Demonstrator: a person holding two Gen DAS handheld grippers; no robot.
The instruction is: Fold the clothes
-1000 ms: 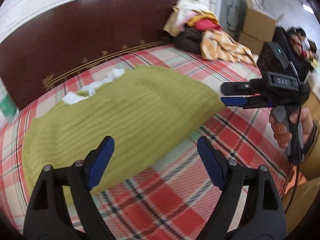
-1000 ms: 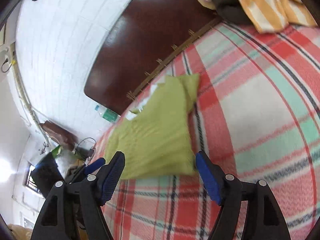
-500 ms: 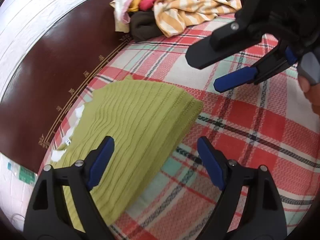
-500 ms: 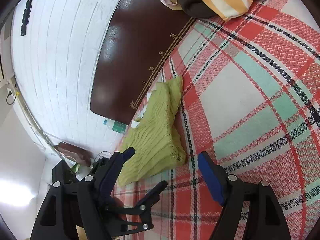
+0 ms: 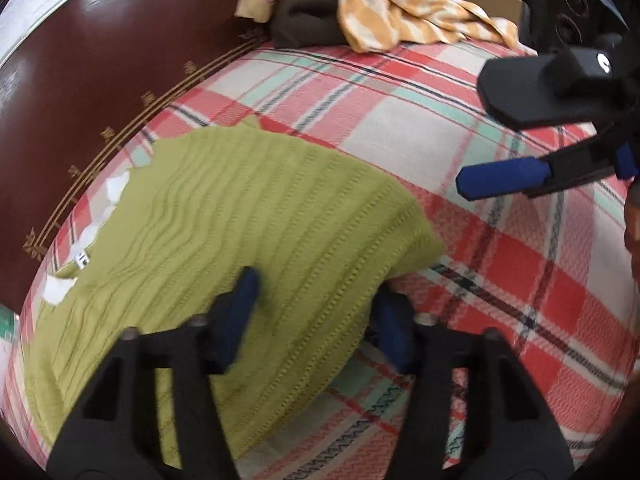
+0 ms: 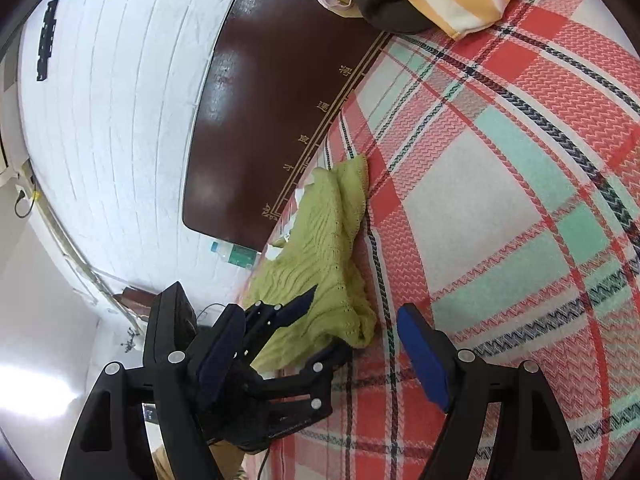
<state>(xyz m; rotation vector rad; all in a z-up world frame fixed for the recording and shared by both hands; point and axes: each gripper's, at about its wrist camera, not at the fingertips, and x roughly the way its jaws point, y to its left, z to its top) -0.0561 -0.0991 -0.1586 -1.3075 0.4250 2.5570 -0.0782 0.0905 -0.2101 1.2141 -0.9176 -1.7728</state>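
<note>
**Left tool closing over the near edge of a green knit sweater**

The green ribbed sweater (image 5: 248,240) lay flat on the plaid bedsheet (image 5: 500,264), close to the dark brown headboard (image 5: 100,92). The left tool (image 5: 316,304) pointed steeply down at the sweater's near edge, its jaws closing with a raised fold of the knit between them; whether the blue pads already pressed on the fabric could not be told through the motion blur. The right tool (image 6: 320,344) hovered above the sheet beside the sweater's corner, its jaws spread wide with nothing between them. A pile of unfolded clothes (image 5: 360,12) sat at the far end of the bed.
</note>
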